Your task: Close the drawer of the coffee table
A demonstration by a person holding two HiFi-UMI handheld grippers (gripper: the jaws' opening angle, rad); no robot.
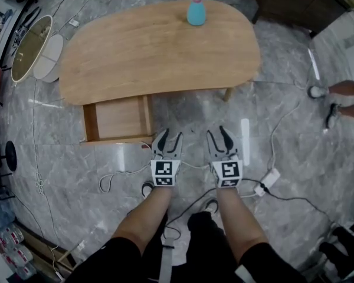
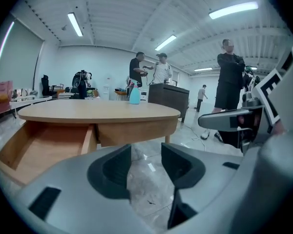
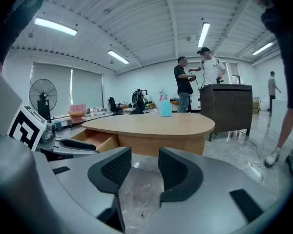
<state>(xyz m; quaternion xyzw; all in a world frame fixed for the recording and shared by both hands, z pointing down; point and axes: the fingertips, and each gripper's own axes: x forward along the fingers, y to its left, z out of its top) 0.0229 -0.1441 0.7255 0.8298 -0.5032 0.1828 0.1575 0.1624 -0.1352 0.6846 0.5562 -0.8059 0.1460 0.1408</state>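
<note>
The drawer (image 1: 119, 118) is pulled out from under the coffee table (image 1: 159, 46), on the side near the person. The left gripper (image 1: 167, 135) and the right gripper (image 1: 222, 133) hang side by side just in front of the table. Both have their jaws spread apart with nothing between them.

Left gripper (image 1: 170, 135), right gripper (image 1: 218, 132): light grey moulded shells, black textured pads (image 2: 118, 165) lining inner jaw faces. White marker cube (image 1: 165, 173) with black square patterns at 6 o'clock end of each gripper in head view. Short black sleeves (image 1: 115, 258), white edge on right one. Black trousers (image 1: 203, 229). Black-and-white shoes (image 1: 147, 188). Grey strap (image 1: 165, 264) at 6 o'clock.
</note>
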